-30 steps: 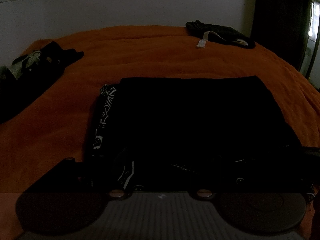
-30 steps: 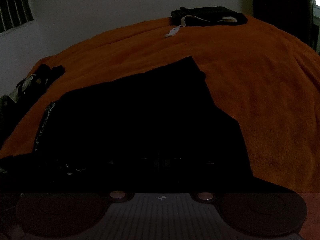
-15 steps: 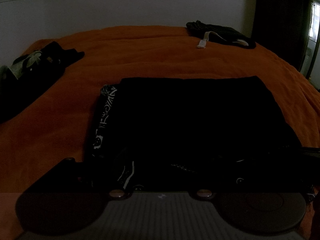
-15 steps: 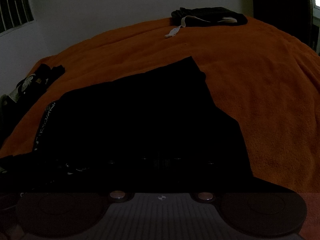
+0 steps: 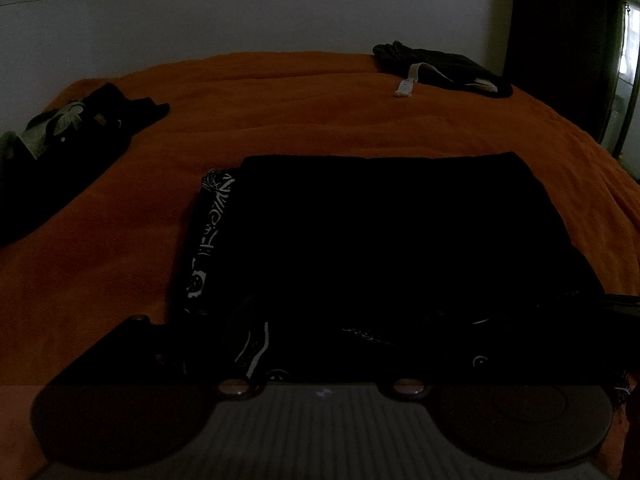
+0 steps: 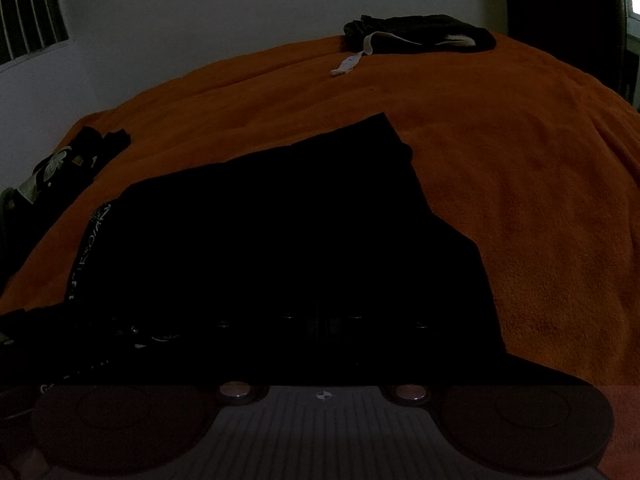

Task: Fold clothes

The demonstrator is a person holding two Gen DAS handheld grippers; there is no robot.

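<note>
Nearest you, the black garment (image 5: 384,248) lies flat on the orange bed cover (image 5: 304,120), folded into a broad dark rectangle. Its near edge is rumpled, with white printed patterning showing there and along the left edge, where an under layer peeks out. From the right wrist view the same black garment (image 6: 280,248) fills the middle of the frame, its far right corner pointing up the bed cover (image 6: 520,200).

Your left claw (image 5: 320,344) stands fairly wide; one dark finger (image 5: 132,340) shows at the left, just beside the garment's near left corner, but it is too dark to tell whether it touches the cloth. Your right claw (image 6: 320,320) is closed tight over the garment's near edge; the fingers merge with the black fabric, so you cannot tell whether cloth is pinched.

Farther off, a dark heap with a pale leaf print (image 5: 68,136) sits at the left edge of the bed. At the far right corner lies another dark bundle (image 5: 440,66) with a light drawstring trailing onto the cover. Behind is a pale wall (image 5: 280,8).
</note>
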